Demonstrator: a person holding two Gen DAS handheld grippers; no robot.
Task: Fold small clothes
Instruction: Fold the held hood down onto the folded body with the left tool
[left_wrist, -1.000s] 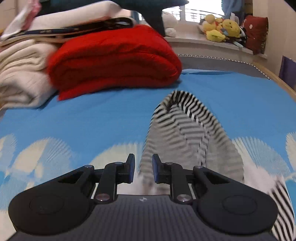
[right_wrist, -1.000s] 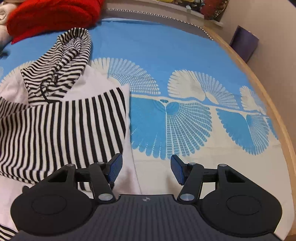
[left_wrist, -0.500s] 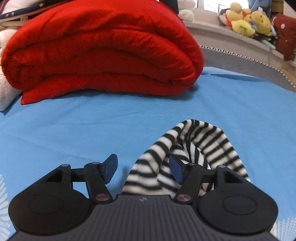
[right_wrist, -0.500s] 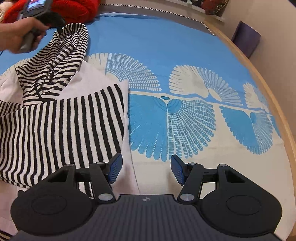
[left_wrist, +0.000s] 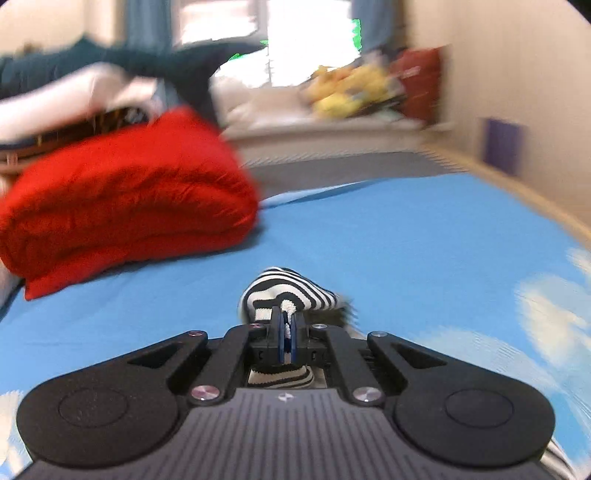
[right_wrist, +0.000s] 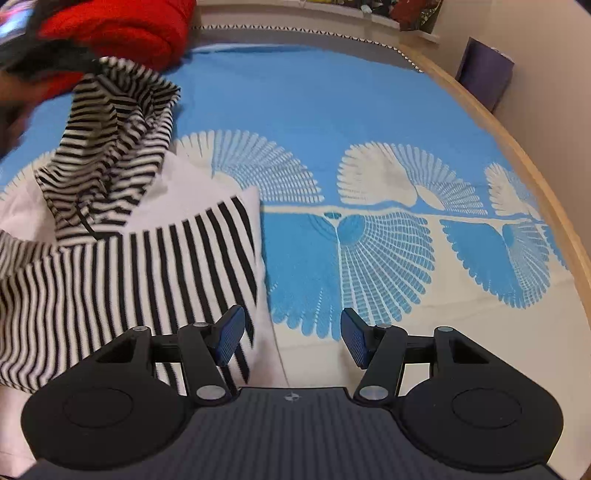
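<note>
Between the blue pads of the left gripper a fold of the striped hood is pinched; the jaws stand together with only the cloth between them, and striped knit shows both ahead of the tips and below them, near the gripper body. Left gripper points shallowly downward over the blue bedspread; background is motion-blurred. Right-wrist view: the hood stands lifted and peaked off the bed, its tip reaching a dark blurred shape at the upper left edge, which cannot be made out clearly. Right gripper points steeply down at the bed, jaws apart, nothing between the pads. Its left finger overlaps the right edge of the striped garment; its right finger is over the fan-patterned part of the bedspread; whether either touches the surface cannot be told. Garment body lies flat to the left of the right gripper, vertical black-and-white stripes over a plain white area, hood at its far end. Beyond the hood, near but apart from it in the left-wrist view, sits a folded red blanket. Further off: a light wooden bed edge along the right, a ledge with blurred yellow plush toys, and a purple item against the wall.
</note>
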